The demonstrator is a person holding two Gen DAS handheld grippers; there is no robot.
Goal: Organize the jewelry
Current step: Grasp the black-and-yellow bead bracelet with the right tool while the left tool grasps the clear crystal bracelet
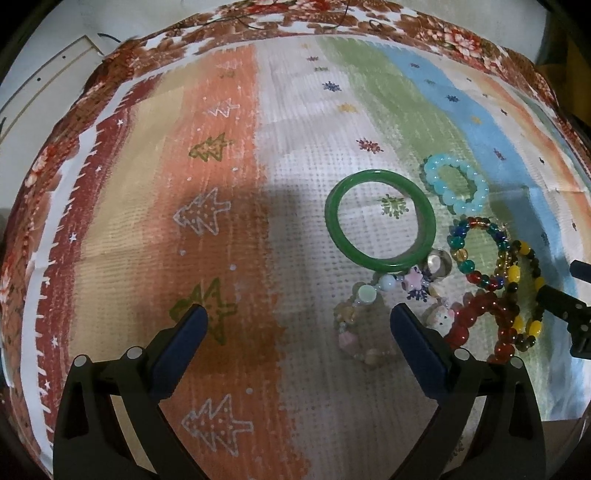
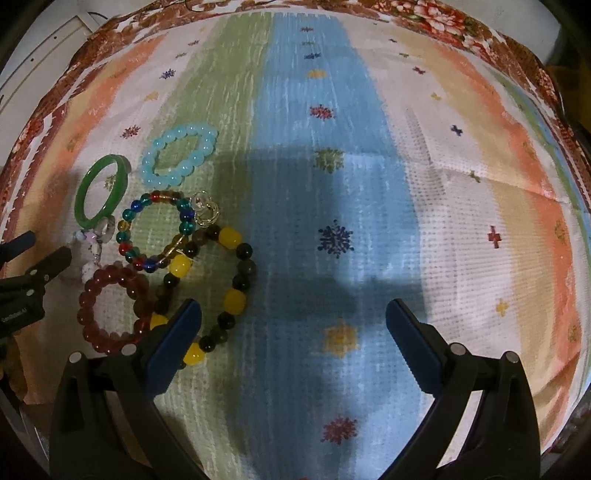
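Several bracelets lie bunched on a striped cloth. In the left wrist view a green bangle (image 1: 334, 225) sits ahead, with a light blue bead bracelet (image 1: 430, 177) behind it. To its right lie a multicolour bead bracelet (image 1: 458, 243), a yellow-and-dark bead bracelet (image 1: 513, 273) and a red bead bracelet (image 1: 465, 321). A pastel bracelet with a star and cat charm (image 1: 364, 291) lies just ahead of my left gripper (image 1: 299, 314), which is open and holds nothing. My right gripper (image 2: 293, 308) is open over bare cloth, and its left finger covers part of the yellow-and-dark bracelet (image 2: 231, 236).
The striped cloth (image 2: 369, 166) lies over a floral tablecloth (image 1: 443, 33) whose border rings the far edge. A small silver ring (image 1: 439, 260) rests by the bangle. The left gripper (image 2: 42, 249) shows at the right wrist view's left edge.
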